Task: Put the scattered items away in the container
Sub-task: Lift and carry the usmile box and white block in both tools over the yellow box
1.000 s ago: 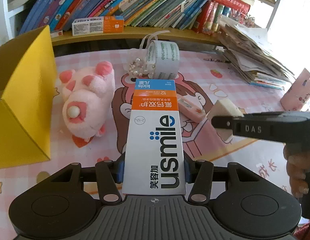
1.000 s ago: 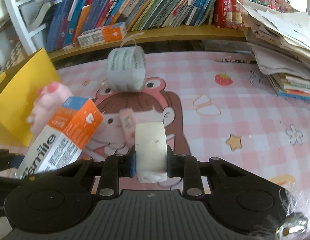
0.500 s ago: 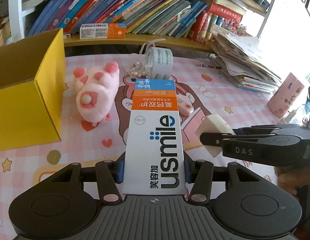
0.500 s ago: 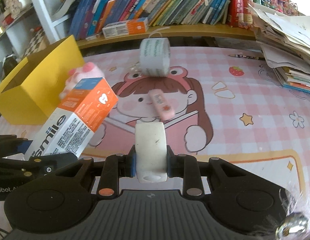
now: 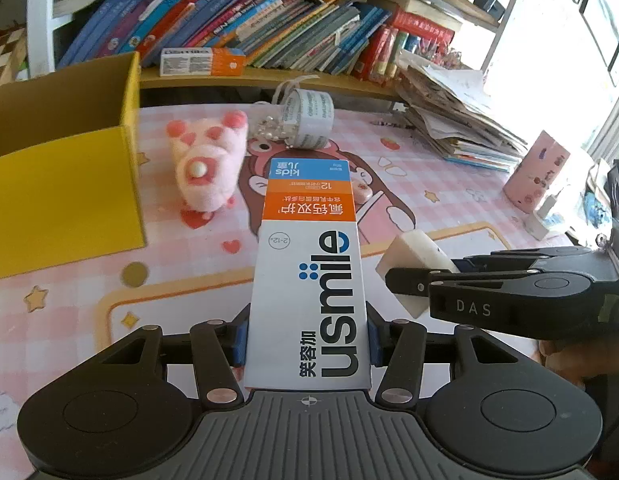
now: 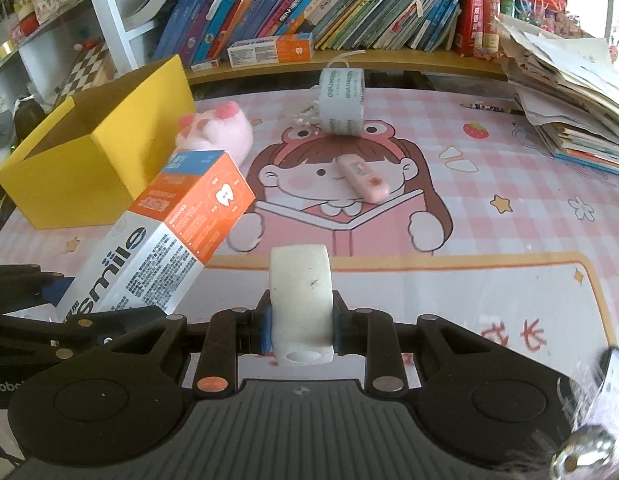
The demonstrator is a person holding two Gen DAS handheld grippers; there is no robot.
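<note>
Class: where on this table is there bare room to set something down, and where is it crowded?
Bare mat lies right of the pink case, toward the paper stack, and along the near edge. Crowded: the plush toy, beads and tape roll beside the yellow box.

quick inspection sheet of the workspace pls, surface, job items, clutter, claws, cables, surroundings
surface: pink checked cartoon mat, partly bare.
job's things: yellow box open at left; toothpaste box and white block held up; plush pig, tape roll, beads and pink stick on the mat.
clutter: paper stack at right; pink carton beside it.
grippers: left claw shut on the toothpaste box; right claw shut on the white block.
cables: nothing seen.
surroundings: bookshelf behind, second toothpaste box on its ledge.
</note>
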